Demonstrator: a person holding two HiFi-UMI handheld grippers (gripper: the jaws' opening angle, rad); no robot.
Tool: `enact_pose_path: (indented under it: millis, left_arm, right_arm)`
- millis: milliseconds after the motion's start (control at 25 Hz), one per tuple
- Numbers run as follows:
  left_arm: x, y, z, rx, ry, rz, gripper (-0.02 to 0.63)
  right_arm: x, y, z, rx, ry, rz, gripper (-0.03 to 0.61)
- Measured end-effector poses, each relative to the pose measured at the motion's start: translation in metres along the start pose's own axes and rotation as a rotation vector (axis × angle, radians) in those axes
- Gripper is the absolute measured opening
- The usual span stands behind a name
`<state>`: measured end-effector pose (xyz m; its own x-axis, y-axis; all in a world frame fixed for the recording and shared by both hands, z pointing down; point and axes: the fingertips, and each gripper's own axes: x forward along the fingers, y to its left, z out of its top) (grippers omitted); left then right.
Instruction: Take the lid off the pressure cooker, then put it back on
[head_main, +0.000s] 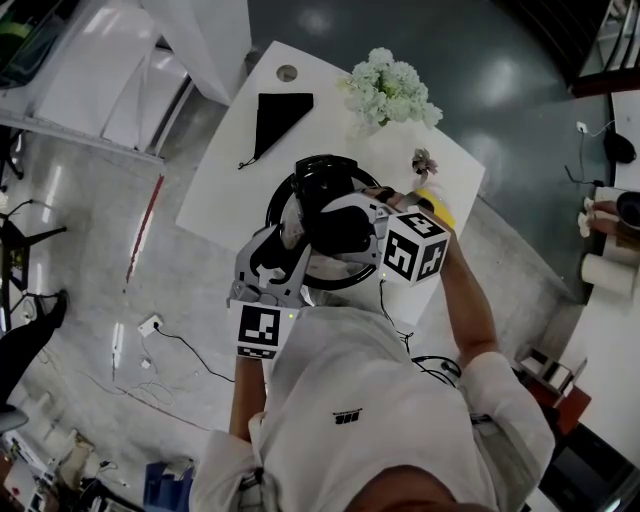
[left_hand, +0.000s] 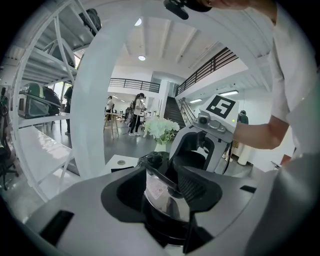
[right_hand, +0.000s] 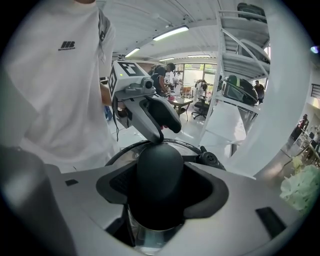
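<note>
One pressure cooker (head_main: 320, 175): stands at the middle of the bench, steel-bodied with a black rim, with both grippers on it.
Lid (right_hand: 127, 155): on the cooker, inside the black rim, as far as the right gripper view shows.
Black handle (right_hand: 159, 175): rounded, at the cooker's edge, with steel showing just below it.
Right gripper (head_main: 345, 228): over the cooker's top; its jaws are closed on the black handle, which fills the gap between them.
Left gripper (head_main: 290, 262): at the cooker's side nearest the person; its jaws clamp the cooker's steel and a thin black bar (left_hand: 162, 176), the ribbed pad against the bar.
Bench (head_main: 230, 190): white, directly under the cooker.
Black cloth (head_main: 278, 118): lies flat beyond the cooker, toward its left in the head view, and apart from it.
White flowers (head_main: 390, 88): beyond the cooker, toward its right.
Round disc (head_main: 287, 73): past the cloth, well apart from the cooker.
White shirt (head_main: 370, 400): on the person, on the cooker's near side.
</note>
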<state>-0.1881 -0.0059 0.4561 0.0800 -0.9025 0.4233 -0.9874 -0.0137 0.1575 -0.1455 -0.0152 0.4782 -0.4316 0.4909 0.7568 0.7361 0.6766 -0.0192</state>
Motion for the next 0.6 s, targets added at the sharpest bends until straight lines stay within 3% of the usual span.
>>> enact_pose_path:
  millis: [600]
  left_arm:
    - [-0.0022,0.0039,0.0027,0.016,-0.006,0.0,0.209]
  right_arm:
    - [0.0005,-0.0001,0.0009,0.028,0.005,-0.016,0.276]
